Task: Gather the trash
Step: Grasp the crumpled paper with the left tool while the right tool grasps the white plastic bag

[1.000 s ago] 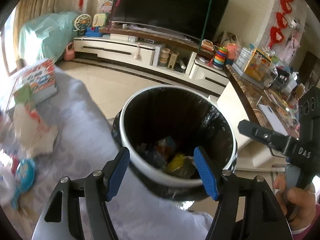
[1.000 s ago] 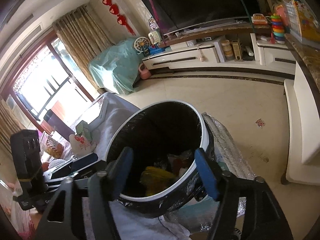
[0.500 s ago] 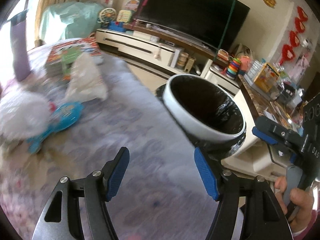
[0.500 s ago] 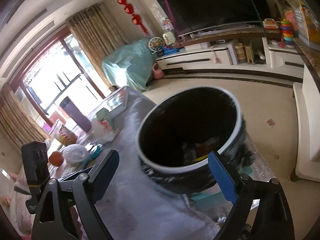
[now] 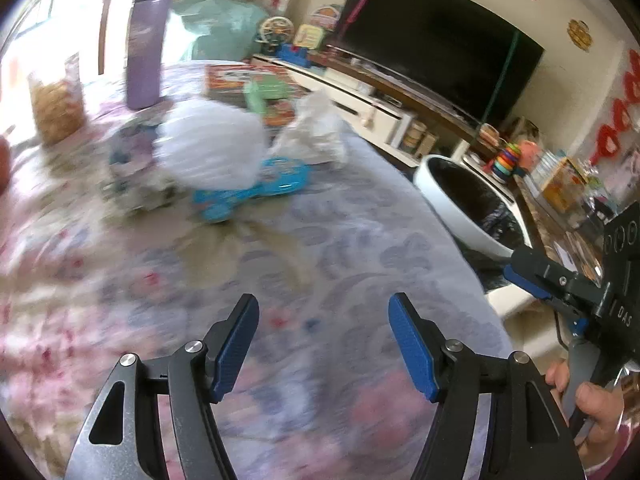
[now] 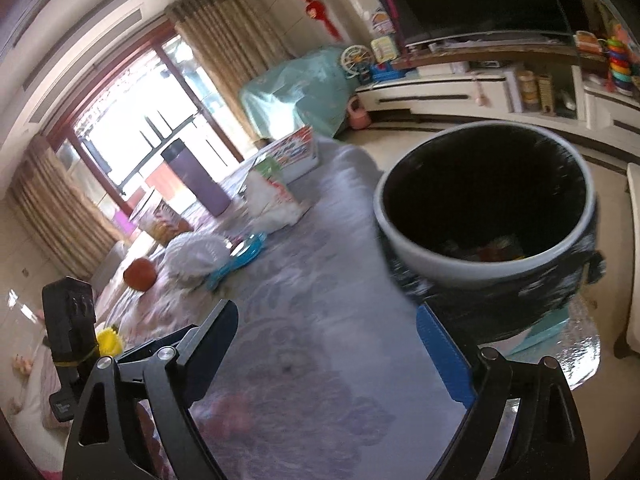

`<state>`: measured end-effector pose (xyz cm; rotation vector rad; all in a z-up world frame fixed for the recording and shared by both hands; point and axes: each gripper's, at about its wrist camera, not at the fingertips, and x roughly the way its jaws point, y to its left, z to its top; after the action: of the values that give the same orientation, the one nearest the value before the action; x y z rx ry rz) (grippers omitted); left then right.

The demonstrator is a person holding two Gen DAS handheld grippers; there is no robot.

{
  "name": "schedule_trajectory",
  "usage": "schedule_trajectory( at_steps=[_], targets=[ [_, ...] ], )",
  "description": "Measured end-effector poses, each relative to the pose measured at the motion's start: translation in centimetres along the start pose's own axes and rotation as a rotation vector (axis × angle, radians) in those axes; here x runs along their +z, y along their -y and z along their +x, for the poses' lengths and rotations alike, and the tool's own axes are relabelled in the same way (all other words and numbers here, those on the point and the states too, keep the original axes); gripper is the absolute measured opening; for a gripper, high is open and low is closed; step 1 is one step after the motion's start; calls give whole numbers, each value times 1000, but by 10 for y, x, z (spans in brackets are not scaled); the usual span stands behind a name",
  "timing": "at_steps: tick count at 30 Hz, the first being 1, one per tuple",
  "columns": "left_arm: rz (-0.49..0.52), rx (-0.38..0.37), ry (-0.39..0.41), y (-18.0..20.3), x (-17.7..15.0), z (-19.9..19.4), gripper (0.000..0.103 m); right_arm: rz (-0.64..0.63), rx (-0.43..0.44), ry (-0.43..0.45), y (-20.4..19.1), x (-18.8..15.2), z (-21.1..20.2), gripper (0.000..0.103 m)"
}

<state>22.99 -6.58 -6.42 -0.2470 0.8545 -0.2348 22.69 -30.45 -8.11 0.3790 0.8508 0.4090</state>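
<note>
Our left gripper (image 5: pixel 322 344) hangs with blue pads apart and empty over the floral tablecloth (image 5: pixel 280 248); our right gripper (image 6: pixel 328 346) has just been opening, nothing between its jaws. Beside that cloth's edge stands the white-rimmed, black-lined trash bin (image 6: pixel 486 220). On the cloth, well away from the bin, lie a crumpled white wad (image 5: pixel 210 146) and a blue wrapper (image 5: pixel 256 186).

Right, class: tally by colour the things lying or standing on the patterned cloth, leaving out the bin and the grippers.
Purple: 1, the tall flask
White: 2, the fluffy bundle and the crumpled bag
Blue: 1, the flat toy
Orange: 1, the round fruit
Yellow: 1, a small spiky thing
Total: 6
</note>
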Motion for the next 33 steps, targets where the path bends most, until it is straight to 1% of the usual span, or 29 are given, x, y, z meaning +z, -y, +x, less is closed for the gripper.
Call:
schedule_trajectory(
  at_steps=[5, 10, 14, 19, 23, 33],
  targets=[
    [-43, 30, 12, -19, -6, -17, 67, -19, 15, -22, -14, -7, 11, 92],
    [-81, 61, 22, -29, -8, -27, 67, -43, 31, -39, -27, -10, 21, 92],
    [-97, 89, 27, -40, -10, -33, 67, -52, 36, -45, -33, -10, 29, 92],
    [-107, 110, 31, -52, -5, -36, 67, -62, 43, -54, -40, -11, 39, 92],
    [-113, 122, 34, -58, 2, -36, 67, -66, 44, -56, -42, -10, 46, 92],
    [-111, 144, 26, -75, 26, -12, 67, -81, 34, -53, -45, 10, 67, 92]
  ],
)
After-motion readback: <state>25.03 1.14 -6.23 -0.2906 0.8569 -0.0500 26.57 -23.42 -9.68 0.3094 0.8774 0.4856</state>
